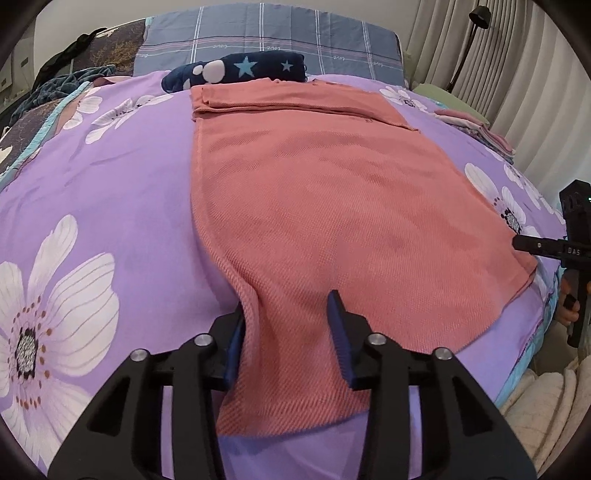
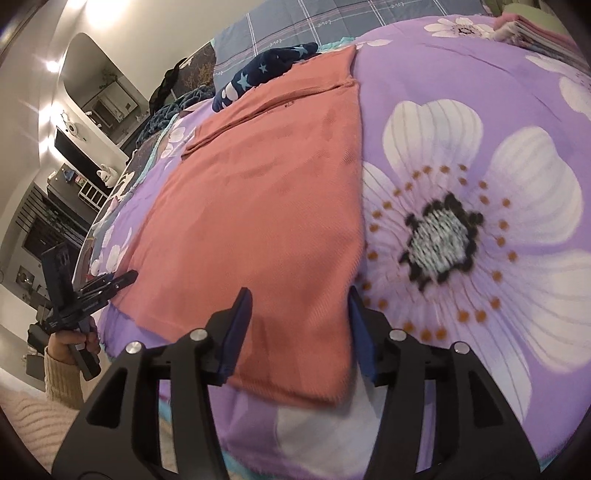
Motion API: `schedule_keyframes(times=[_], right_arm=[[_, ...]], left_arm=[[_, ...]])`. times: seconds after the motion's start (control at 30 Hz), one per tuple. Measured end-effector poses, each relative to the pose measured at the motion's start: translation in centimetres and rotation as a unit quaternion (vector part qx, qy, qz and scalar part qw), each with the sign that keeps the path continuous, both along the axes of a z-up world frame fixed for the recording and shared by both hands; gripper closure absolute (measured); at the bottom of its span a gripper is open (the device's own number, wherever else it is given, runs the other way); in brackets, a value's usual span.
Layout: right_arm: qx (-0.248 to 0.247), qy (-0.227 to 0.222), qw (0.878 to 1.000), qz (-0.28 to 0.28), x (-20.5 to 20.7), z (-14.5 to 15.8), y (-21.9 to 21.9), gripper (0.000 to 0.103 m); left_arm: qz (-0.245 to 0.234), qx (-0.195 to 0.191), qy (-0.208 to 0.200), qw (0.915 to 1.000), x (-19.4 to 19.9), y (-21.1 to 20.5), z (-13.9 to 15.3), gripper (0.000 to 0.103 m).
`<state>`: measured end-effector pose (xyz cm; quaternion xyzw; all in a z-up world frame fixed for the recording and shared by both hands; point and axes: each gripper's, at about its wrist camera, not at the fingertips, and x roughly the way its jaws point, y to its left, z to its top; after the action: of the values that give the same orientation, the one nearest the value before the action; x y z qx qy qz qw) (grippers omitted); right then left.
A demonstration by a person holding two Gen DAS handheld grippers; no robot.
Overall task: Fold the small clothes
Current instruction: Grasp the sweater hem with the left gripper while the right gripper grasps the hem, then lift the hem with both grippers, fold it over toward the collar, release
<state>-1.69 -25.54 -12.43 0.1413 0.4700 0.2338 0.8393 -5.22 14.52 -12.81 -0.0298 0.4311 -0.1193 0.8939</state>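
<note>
A salmon-pink knit garment (image 1: 314,192) lies spread flat on the purple flowered bedspread (image 1: 110,177), its far end folded over into a band. My left gripper (image 1: 288,306) is open, its jaws astride the garment's near left corner. My right gripper (image 2: 301,295) is open, its jaws astride the garment's (image 2: 258,206) near right corner, low over the bedspread (image 2: 480,110). The right gripper also shows in the left wrist view (image 1: 517,242) at the garment's right edge. The left gripper shows in the right wrist view (image 2: 131,275) at the garment's left corner.
A dark blue star-print cloth (image 1: 236,70) lies beyond the garment, before a grey plaid pillow (image 1: 266,33). A stack of folded pink clothes (image 1: 476,129) sits at the right of the bed. Curtains (image 1: 517,74) hang at right. Shelves (image 2: 74,166) stand left of the bed.
</note>
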Motion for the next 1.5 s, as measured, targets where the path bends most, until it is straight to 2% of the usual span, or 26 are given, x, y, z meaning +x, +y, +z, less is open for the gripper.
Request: schedule_keyframes(times=[0.17, 0.3, 0.43, 0.5, 0.57, 0.6, 0.63, 0.67, 0.73, 0.83, 0.97, 1.17, 1.3, 1.37, 1.5], right_arm=[[-0.007, 0.01, 1.0, 0.011, -0.2, 0.3, 0.0, 0.049], [0.007, 0.017, 1.0, 0.016, -1.2, 0.2, -0.8, 0.049], [0.025, 0.016, 1.0, 0.011, -0.5, -0.2, -0.4, 0.049], [0.029, 0.009, 0.999, 0.016, 0.2, -0.4, 0.1, 0.049], [0.041, 0.001, 0.999, 0.021, 0.9, -0.6, 0.4, 0.05], [0.048, 0.0, 0.999, 0.018, 1.2, -0.7, 0.4, 0.052], [0.049, 0.001, 0.999, 0.014, 1.3, -0.8, 0.3, 0.061], [0.049, 0.004, 0.999, 0.008, 1.5, -0.8, 0.1, 0.076], [0.074, 0.024, 0.997, 0.0, 2.0, -1.3, -0.4, 0.096], [0.118, 0.032, 0.992, -0.018, 2.1, -0.9, -1.2, 0.097], [0.165, -0.002, 0.986, -0.021, 1.8, 1.7, -2.3, 0.097], [0.174, -0.068, 0.982, -0.02, 0.5, 6.4, -3.0, 0.098], [0.181, -0.098, 0.978, -0.018, -1.1, 8.6, -3.9, 0.098], [0.192, -0.137, 0.972, -0.016, -2.8, 10.4, -4.7, 0.098], [0.167, -0.238, 0.957, -0.015, -6.9, 14.7, -5.9, 0.098]], left_arm=[[-0.01, -0.014, 0.009, 0.9998, -0.9, 0.4, 0.1, 0.061], [-0.013, -0.034, 0.019, 0.9992, -1.3, 0.9, 0.1, 0.061], [-0.022, -0.037, 0.012, 0.999, -0.3, 0.6, 0.0, 0.062], [-0.025, -0.04, 0.006, 0.9989, 0.1, 0.6, -0.1, 0.068], [-0.018, -0.048, 0.003, 0.9987, 0.4, 1.1, -0.2, 0.08], [-0.015, -0.052, 0.001, 0.9985, 0.5, 1.3, -0.3, 0.083], [-0.013, -0.057, 0.0, 0.9983, 0.6, 1.5, -0.3, 0.086], [-0.009, -0.064, -0.001, 0.9979, 0.7, 1.7, -0.3, 0.089], [-0.005, -0.07, -0.002, 0.9976, 0.8, 1.8, -0.2, 0.094], [-0.01, -0.054, -0.013, 0.9984, 0.6, 1.3, 0.8, 0.097], [-0.024, -0.038, -0.052, 0.9976, -0.2, 0.9, 3.9, 0.097], [-0.024, -0.021, -0.107, 0.9938, -1.5, 1.0, 8.0, 0.097], [-0.032, -0.028, -0.14, 0.9892, -3.4, 0.8, 10.4, 0.097], [-0.042, -0.036, -0.164, 0.9849, -4.8, 0.6, 12.1, 0.097], [-0.064, -0.042, -0.217, 0.9731, -7.8, -0.1, 15.8, 0.097]])
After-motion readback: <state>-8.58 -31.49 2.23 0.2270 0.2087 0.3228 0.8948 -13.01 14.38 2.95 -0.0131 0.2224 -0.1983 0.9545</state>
